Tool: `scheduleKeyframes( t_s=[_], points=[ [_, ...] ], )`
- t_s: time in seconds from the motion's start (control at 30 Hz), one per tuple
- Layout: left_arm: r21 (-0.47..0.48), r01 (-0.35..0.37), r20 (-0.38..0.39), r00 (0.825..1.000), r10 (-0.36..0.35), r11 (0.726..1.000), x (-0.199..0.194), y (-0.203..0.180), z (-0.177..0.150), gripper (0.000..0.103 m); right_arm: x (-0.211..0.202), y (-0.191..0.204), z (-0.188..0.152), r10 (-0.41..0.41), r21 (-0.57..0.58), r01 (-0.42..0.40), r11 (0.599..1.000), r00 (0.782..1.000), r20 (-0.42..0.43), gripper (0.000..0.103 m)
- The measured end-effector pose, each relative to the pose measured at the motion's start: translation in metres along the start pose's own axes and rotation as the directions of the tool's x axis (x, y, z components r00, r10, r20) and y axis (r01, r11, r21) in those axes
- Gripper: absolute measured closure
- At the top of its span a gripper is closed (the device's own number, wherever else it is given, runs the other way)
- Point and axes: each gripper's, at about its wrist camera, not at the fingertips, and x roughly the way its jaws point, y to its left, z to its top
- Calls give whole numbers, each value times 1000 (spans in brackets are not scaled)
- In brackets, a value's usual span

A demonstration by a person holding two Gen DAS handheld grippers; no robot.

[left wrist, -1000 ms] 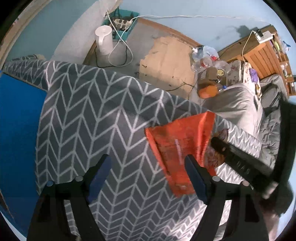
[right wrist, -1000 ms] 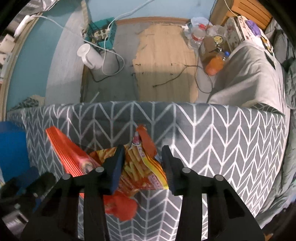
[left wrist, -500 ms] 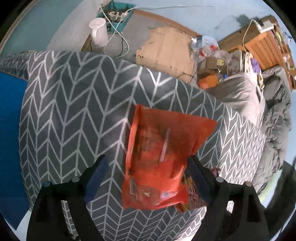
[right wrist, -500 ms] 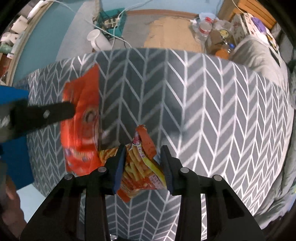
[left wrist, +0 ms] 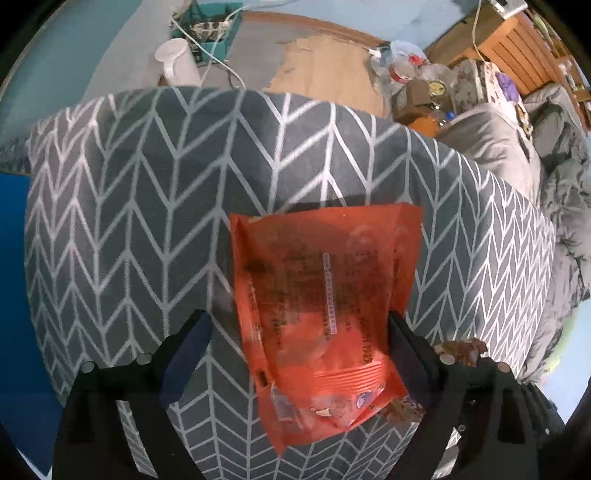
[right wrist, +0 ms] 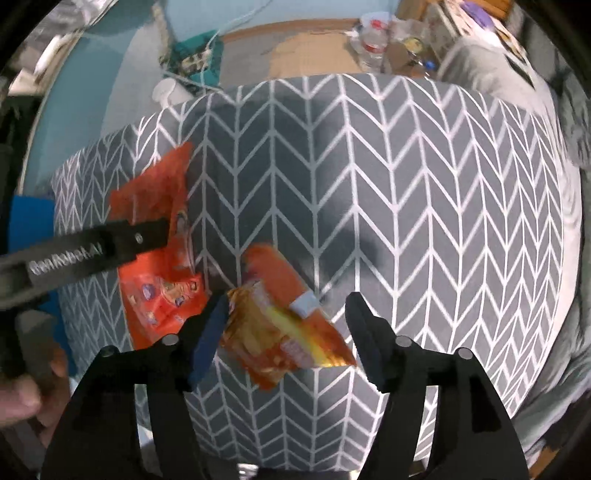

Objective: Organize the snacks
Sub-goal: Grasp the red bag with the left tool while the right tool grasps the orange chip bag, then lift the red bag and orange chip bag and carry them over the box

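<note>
A red-orange snack bag (left wrist: 325, 295) lies flat on the grey chevron-patterned table cover (left wrist: 129, 206), between the wide-open fingers of my left gripper (left wrist: 295, 332). It also shows in the right wrist view (right wrist: 155, 258), partly under the left gripper's finger (right wrist: 92, 251). A smaller orange and yellow chips packet (right wrist: 284, 325) lies between the open fingers of my right gripper (right wrist: 288, 314), free of both pads. Its edge peeks out by the left gripper's right finger (left wrist: 461, 349).
The cover's far edge drops to a floor with a white kettle (left wrist: 175, 62), a power strip in a teal basket (left wrist: 210, 27), cardboard (left wrist: 325, 70), bottles and clutter (left wrist: 410, 77). A grey bed (left wrist: 517, 140) lies right. Something blue (left wrist: 14, 258) lies left.
My right gripper has opened and let go of the chips packet, which now lies on the cover. The red-orange bag has settled flat between my left gripper's fingers. Both views moved lower over the cover.
</note>
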Motion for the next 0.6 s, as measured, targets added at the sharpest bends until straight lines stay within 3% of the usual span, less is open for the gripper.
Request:
scheduleKeyframes(
  t_s=[0.1, 0.13, 0.23, 0.43, 0.6],
  points=[
    [32, 12, 21, 1000, -13, 999, -2, -4, -6, 26, 4, -4, -3, 2, 28, -2, 1000, 1000, -12, 36],
    [45, 26, 24, 999, -27, 999, -4, -4, -7, 36, 6, -4, -4, 2, 34, -2, 999, 1000, -11, 36],
    [73, 19, 27, 999, -21, 997, -9, -5, -11, 46, 14, 3, -2, -6, 52, 7, 999, 1000, -9, 36],
    [97, 9, 44, 999, -13, 995, -18, 10, -19, 53, 30, 21, 4, -27, 43, 27, 999, 1000, 2, 34],
    [96, 2, 54, 999, -7, 995, -26, 28, -28, 57, 33, 33, 5, -52, -12, 53, 999, 998, 31, 40]
  ],
)
